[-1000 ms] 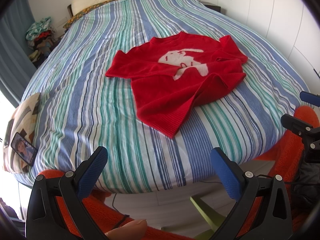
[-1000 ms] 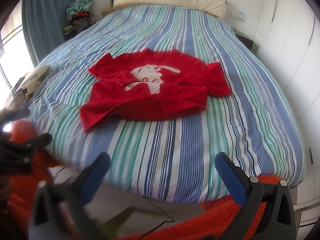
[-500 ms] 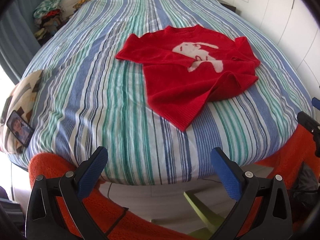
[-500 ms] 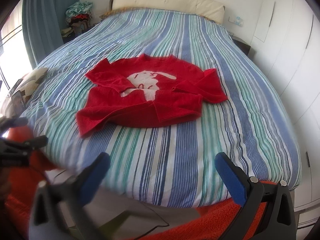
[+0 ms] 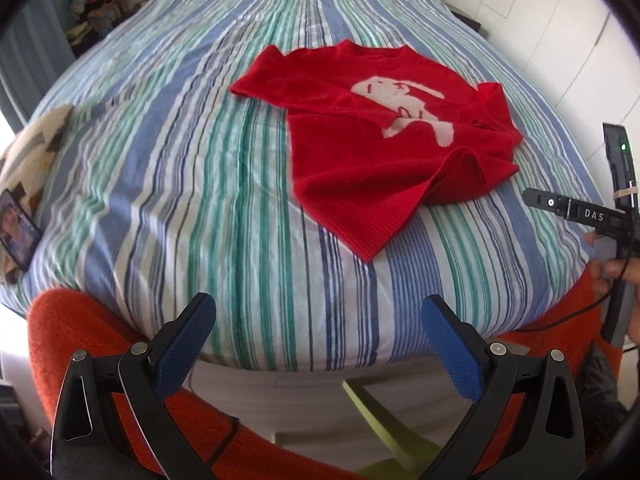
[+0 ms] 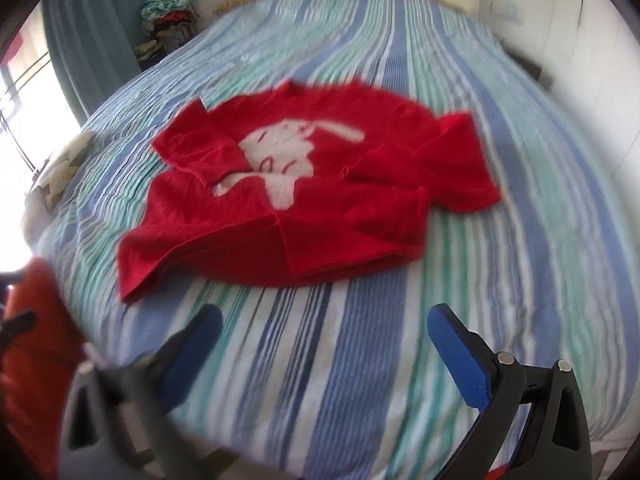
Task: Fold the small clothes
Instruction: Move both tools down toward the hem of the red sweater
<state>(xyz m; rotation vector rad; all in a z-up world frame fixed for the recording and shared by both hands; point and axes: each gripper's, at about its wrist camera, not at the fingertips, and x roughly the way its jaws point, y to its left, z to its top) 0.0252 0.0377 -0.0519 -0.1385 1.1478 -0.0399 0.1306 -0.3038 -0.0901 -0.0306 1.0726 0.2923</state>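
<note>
- The left hand-held gripper (image 5: 318,316) hung wide and empty past the bed's (image 5: 240,168) near edge, well short of the red sweater (image 5: 384,148).
- The sweater lay crumpled mid-bed, hem turned over itself; flattening it before any fold looked wise, each gripper best taking a near hem corner.
- The right hand-held gripper (image 6: 324,330), jaws wide and just closing slightly on nothing, hovered near the hem.
- A phone (image 5: 16,232) rested on a cushion (image 5: 36,148) well left of the sweater; nothing blocked the reach.
</note>
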